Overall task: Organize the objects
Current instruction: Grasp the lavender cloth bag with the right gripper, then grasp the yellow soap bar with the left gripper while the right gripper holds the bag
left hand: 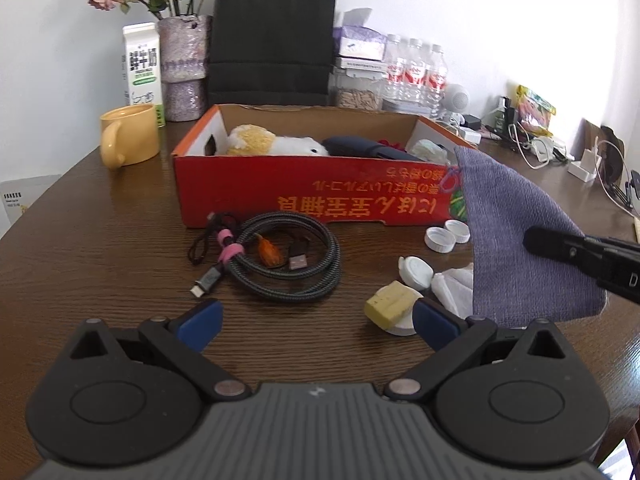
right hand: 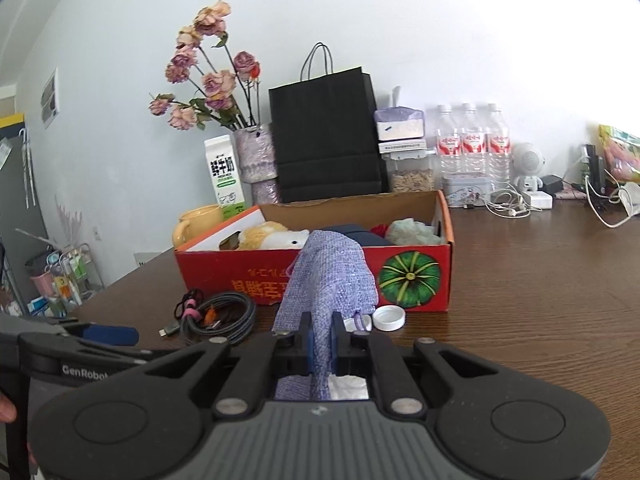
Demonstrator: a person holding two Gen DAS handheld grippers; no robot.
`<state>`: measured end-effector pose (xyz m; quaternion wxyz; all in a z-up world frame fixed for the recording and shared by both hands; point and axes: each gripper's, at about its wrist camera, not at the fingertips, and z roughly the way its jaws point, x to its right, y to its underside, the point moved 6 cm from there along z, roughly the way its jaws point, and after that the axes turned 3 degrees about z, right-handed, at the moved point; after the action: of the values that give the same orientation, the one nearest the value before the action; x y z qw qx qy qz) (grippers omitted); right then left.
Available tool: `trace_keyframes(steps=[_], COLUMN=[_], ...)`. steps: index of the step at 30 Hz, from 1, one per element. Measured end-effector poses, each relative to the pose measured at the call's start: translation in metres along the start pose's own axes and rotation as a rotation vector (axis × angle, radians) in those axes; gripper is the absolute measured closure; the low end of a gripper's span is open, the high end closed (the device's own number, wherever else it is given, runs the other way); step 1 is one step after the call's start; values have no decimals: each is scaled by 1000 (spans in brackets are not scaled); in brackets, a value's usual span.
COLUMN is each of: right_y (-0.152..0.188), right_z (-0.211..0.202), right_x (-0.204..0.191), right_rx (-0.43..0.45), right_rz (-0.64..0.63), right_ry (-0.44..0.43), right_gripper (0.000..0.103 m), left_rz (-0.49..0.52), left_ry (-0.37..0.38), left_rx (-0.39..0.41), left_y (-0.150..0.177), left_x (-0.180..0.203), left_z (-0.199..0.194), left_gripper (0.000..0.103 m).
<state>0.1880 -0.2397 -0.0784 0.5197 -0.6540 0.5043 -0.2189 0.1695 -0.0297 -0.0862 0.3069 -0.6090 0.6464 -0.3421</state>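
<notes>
A purple woven cloth pouch [right hand: 330,276] stands up from my right gripper [right hand: 322,346], whose blue pads are shut on its lower part; it hangs in front of the red cardboard box [right hand: 224,270]. From the left wrist view the pouch [left hand: 516,232] is lifted at the right, pinched by the right gripper [left hand: 532,240]. My left gripper [left hand: 318,322] is open low over the table with nothing between its fingers. Beyond it lie a coiled braided cable [left hand: 280,256], a yellow sponge [left hand: 390,304], white caps [left hand: 440,238] and white tissue [left hand: 454,286]. The box holds a plush toy [left hand: 276,142] and dark items.
Behind the box stand a yellow mug [left hand: 128,136], a milk carton [left hand: 144,66], a vase of dried flowers [left hand: 186,68], a black paper bag [left hand: 272,40] and water bottles [left hand: 416,72]. Chargers and white cables [left hand: 536,148] clutter the far right. The brown table [left hand: 100,240] edge curves at left.
</notes>
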Motion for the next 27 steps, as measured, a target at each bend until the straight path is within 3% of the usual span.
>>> trace_keyframes(steps=[7,14,16,17,18,27], right_y=[4,8,9,9,9,8], right_z=[3,7,8,8,9,8], right_x=[12,19,20,20,20,21], right_rx=[-4,-14,-15,-15,-16,-12], right_rz=[32,53,55,56,57,62], right_ry=[-10,-16,-21,-23,-24,-30], right_gripper=[96,96,96,96,96,96], left_rz=[44,64,64,63,64,41], left_ry=[31,74,88,98,106,99], left_rx=[-19,-39,-41,-38,-34,-3], left_y=[-3,-4,-4,-4,-5,-12], left_x=[17,29,31,32,33,28], left_z=[17,29,30,29,28,18], left_gripper=[8,31,40,51,69,69])
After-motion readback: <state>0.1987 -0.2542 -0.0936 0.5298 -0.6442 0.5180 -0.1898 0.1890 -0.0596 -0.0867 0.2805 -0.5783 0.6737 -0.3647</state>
